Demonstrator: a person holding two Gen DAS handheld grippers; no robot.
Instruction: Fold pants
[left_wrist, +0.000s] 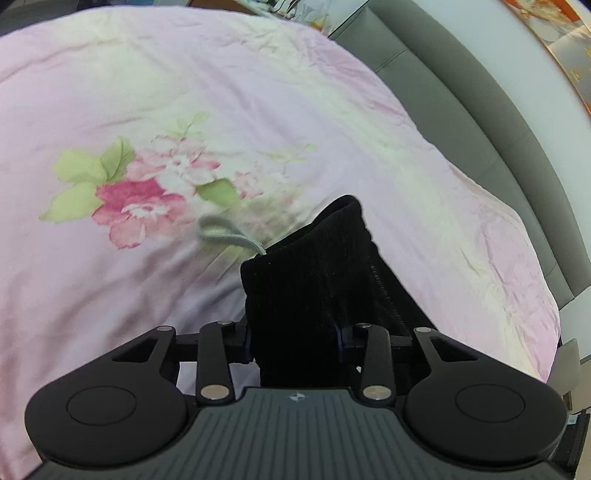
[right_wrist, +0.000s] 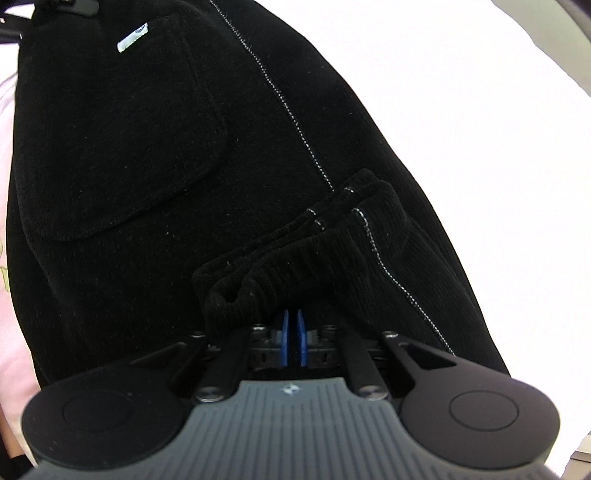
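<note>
Gripping a bunched fold of the black pants (left_wrist: 314, 280) in the left claw (left_wrist: 295, 339), pads pressed on cloth; right claw (right_wrist: 293, 343) clenched on a ribbed hem (right_wrist: 280, 258). Best lifted evenly, keeping both edges level and taut before laying over. Soft corduroy, pale stitching, patch pocket (right_wrist: 122, 122); beyond, grey drawcord (left_wrist: 225, 232) dangling over the flowered pink bed cover (left_wrist: 147, 110).

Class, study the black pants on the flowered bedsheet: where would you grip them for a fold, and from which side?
Probably at the ribbed elastic waistband, approached from above with the gripper's fingers straddling the edge. It is bunched into a thick raised ridge, easier to pinch than the flat pocket panel of the black pants.
</note>
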